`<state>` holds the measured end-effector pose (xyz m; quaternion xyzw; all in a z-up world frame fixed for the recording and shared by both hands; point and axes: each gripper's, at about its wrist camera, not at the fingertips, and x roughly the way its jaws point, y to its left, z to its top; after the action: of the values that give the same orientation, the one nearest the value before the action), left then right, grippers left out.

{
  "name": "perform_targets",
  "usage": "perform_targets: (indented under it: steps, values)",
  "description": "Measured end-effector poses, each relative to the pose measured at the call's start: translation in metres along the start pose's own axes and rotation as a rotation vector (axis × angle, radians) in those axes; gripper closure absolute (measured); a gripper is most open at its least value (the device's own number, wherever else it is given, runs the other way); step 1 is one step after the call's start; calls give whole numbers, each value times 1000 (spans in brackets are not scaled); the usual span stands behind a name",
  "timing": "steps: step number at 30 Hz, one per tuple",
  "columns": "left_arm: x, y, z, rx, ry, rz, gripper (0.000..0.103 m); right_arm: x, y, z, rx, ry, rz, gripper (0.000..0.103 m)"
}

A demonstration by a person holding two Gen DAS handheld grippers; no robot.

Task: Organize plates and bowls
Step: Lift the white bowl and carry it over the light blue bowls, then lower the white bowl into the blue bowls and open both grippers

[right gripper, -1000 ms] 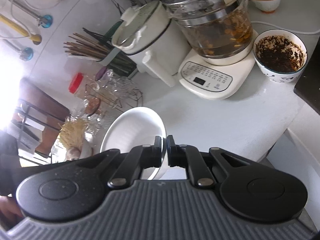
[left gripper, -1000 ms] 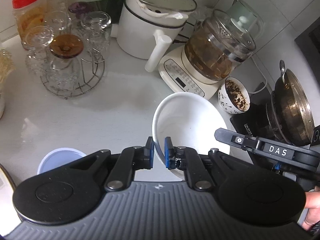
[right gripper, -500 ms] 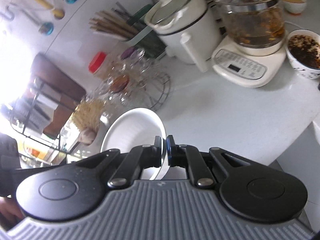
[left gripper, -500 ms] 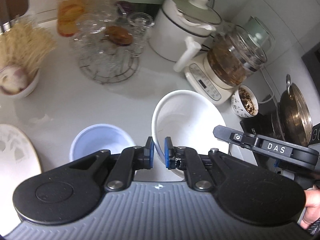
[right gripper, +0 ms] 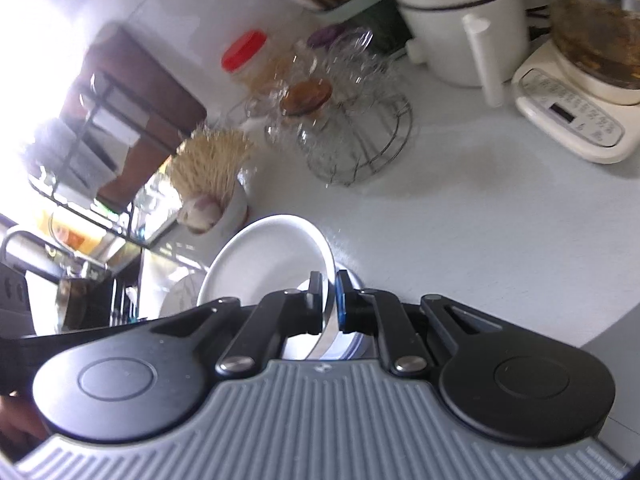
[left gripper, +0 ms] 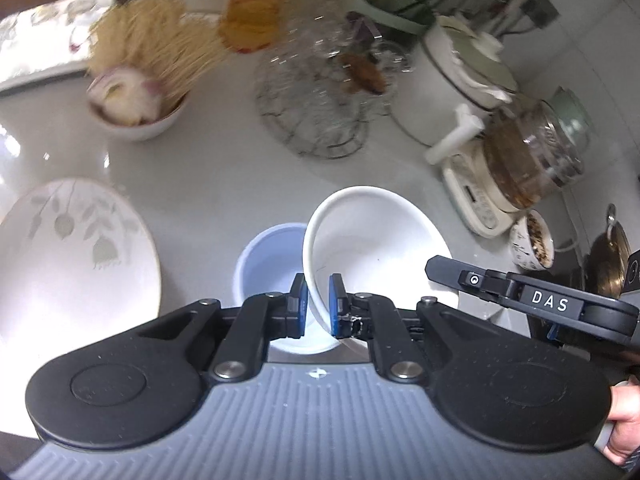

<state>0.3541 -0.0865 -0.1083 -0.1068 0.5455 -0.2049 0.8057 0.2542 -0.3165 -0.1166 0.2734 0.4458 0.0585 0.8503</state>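
White porcelain is being pinched from two sides: the white bowl (left gripper: 376,248) is being held by its rim in the left tool (left gripper: 318,300), whose blue pads (left gripper: 335,304) are pressed against the near wall, one inside and one outside. The same bowl (right gripper: 268,264) is being gripped at its opposite rim by the right tool (right gripper: 329,304), the pads closed on the thin edge. In the left wrist view the right tool (left gripper: 532,300) is being seen reaching in from the right, marked DAS.

The bowl is being carried tilted above the bench (left gripper: 208,184), partly over a pale blue bowl (left gripper: 268,256) that is standing just beside and below it; whether the two are touching cannot be told, since the view is blurred. The blue bowl (right gripper: 352,344) is also showing as a sliver beneath the right tool.

A white plate with a leaf pattern (left gripper: 76,256) is lying on the bench to the left, well apart from the held bowl. Farther back a small bowl holding garlic and a bundle of sticks (left gripper: 136,100) is standing, and near it a wire rack of glass cups (left gripper: 320,92). A white pot with a side handle (left gripper: 456,92) and a glass kettle on a cream base (left gripper: 520,168) are standing to the right, with a patterned bowl of dark residue (left gripper: 534,242) beside the base.
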Motion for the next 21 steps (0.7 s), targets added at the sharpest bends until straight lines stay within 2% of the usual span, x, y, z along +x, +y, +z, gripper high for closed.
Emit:
perform_targets:
  steps: [6, 12, 21]
  values:
    - [14, 17, -2, -32, 7, 21, 91, 19, 8, -2, -58, 27, -22, 92]
    - [29, 24, -2, 3, 27, 58, 91, 37, 12, -7, -106, 62, -62, 92]
    - [43, 36, 0, -28, 44, 28, 91, 41, 12, -2, -102, 49, -70, 92]
